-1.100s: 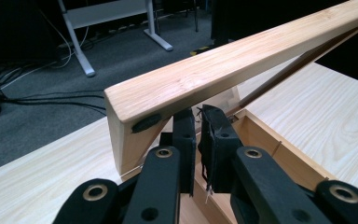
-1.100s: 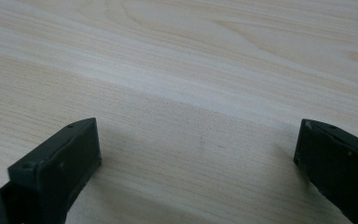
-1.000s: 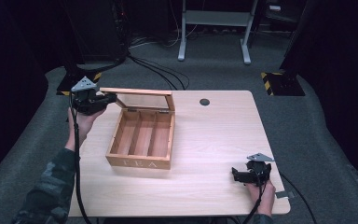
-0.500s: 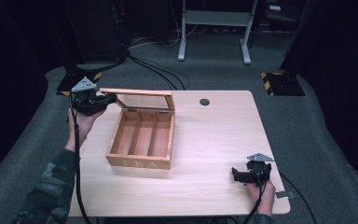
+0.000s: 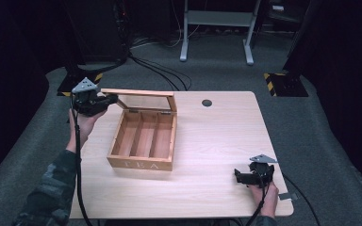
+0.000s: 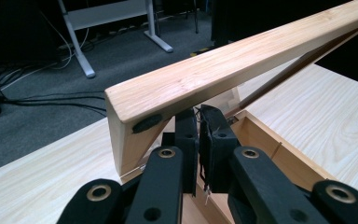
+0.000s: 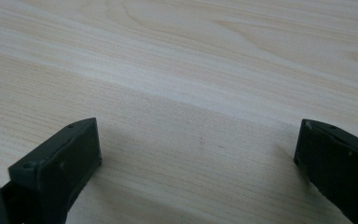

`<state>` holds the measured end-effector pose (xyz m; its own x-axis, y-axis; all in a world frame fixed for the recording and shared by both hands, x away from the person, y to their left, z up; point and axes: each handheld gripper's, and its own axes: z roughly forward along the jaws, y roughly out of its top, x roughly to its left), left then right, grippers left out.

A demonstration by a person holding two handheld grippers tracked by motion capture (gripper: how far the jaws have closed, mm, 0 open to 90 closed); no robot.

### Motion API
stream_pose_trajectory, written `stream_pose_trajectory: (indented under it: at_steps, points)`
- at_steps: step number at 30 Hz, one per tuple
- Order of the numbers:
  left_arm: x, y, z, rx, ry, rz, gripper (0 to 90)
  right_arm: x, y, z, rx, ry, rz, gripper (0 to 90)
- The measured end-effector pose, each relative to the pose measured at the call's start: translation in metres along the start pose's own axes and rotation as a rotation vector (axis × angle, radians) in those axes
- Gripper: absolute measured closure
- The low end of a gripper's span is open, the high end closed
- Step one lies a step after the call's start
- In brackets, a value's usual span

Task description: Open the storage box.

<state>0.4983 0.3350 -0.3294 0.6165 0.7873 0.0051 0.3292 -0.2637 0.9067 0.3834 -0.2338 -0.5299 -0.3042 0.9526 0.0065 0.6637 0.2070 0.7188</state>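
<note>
Wooden tea box (image 5: 143, 139) on surface (image 5: 217, 141), lid (image 5: 139, 92) already raised, left gripper (image 5: 109, 100) closed beneath its corner, right gripper (image 5: 238, 175) open and idle; compartments empty.

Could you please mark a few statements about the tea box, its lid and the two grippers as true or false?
1. The tea box has its lid raised. True.
2. The box's compartments hold tea bags. False: all three are empty.
3. The right gripper has its jaws apart over bare table. True.
4. The left gripper rests at the table's near right corner. False: it is at the lid's left end, jaws nearly together.
</note>
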Motion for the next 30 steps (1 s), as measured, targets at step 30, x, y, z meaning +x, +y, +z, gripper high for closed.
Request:
stream_pose_trajectory:
  at_steps: [30]
  points:
    - [0.0001,0.0,0.0005,0.001,0.006,0.007,85.9,0.0,0.0,0.0,0.0,0.0,0.0,0.0]
